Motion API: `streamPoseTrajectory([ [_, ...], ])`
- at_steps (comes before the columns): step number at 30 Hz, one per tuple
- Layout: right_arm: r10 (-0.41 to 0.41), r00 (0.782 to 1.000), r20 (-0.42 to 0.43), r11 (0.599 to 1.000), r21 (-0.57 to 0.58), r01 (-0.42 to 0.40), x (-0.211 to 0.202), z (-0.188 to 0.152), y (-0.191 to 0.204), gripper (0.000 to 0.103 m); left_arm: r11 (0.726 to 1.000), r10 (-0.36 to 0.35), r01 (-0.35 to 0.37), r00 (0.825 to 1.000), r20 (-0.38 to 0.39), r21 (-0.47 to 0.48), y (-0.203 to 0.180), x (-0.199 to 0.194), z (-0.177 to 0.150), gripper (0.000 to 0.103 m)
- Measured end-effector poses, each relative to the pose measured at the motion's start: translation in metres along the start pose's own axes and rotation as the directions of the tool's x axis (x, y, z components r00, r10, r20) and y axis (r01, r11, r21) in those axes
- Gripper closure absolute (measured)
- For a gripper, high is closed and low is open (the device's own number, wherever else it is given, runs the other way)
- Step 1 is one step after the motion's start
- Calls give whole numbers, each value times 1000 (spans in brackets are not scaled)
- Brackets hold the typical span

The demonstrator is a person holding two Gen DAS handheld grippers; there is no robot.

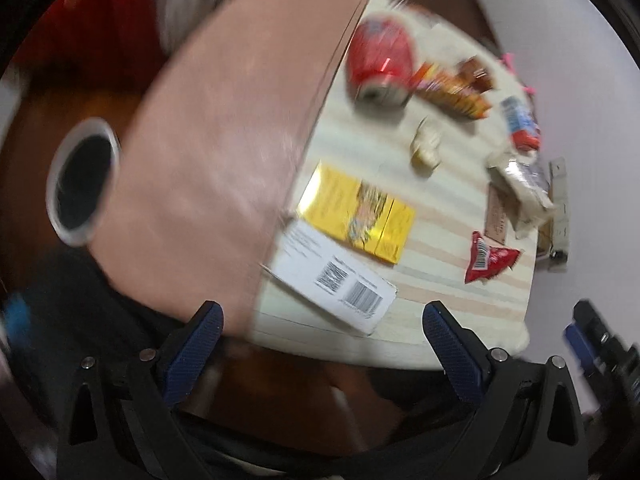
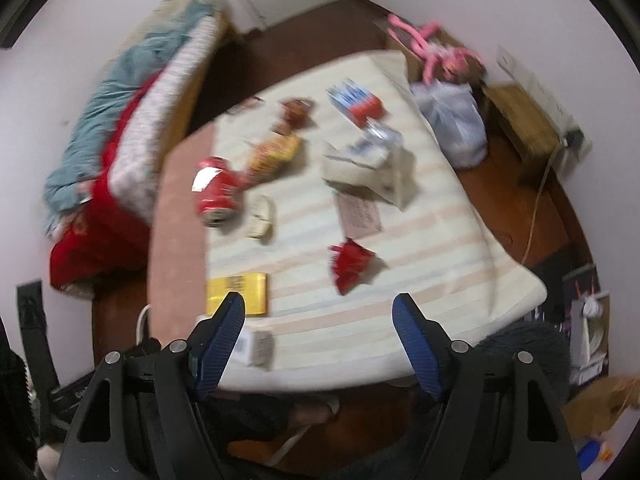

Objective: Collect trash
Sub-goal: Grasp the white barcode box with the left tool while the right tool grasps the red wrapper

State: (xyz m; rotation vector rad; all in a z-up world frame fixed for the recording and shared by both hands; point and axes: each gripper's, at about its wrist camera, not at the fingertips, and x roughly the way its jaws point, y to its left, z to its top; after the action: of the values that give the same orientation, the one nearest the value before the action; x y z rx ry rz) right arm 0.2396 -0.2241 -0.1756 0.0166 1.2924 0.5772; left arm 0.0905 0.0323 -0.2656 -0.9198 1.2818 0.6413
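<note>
Left gripper (image 1: 322,334), jaws spread and empty, hovers just short of the white box (image 1: 334,276), which lies diagonally ahead on the table (image 1: 460,308); right gripper (image 2: 320,322), likewise spread and empty, stands farther back.

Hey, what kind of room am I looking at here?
Probably a lived-in bedroom: folded bedding is stacked by the wall, and a small table under a striped cloth holds a crushed red can and snack wrappers.

On the table (image 2: 460,280), the can (image 2: 216,192) lies left of the wrapper (image 2: 350,264), box (image 2: 237,294) nearest
</note>
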Motion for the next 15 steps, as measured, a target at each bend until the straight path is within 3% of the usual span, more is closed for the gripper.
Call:
streamPoseTrajectory([
  [3,-17,999,-37,999,33,19,33,3,-11,25,992,-59,49,995,-78,-120,1,33,4,3],
  [5,-32,998,-58,999,42,34,47,5,-15,25,977,-91,68,990,-107,-200,1,51,7,21],
  [7,-31,996,-81,997,63,36,64,10,-20,25,962,-96,60,988,-122,-266,1,62,7,31],
  [9,-33,995,-93,996,77,41,76,13,-22,25,949,-87,57,993,-84,-309,5,62,4,37],
  [12,-28,994,-105,995,88,37,93,20,-22,25,955,-49,34,998,-44,-294,4,54,-2,44],
  [15,-19,993,-120,995,96,31,109,24,-19,25,984,10,-17,999,-39,-175,0,45,-1,49],
])
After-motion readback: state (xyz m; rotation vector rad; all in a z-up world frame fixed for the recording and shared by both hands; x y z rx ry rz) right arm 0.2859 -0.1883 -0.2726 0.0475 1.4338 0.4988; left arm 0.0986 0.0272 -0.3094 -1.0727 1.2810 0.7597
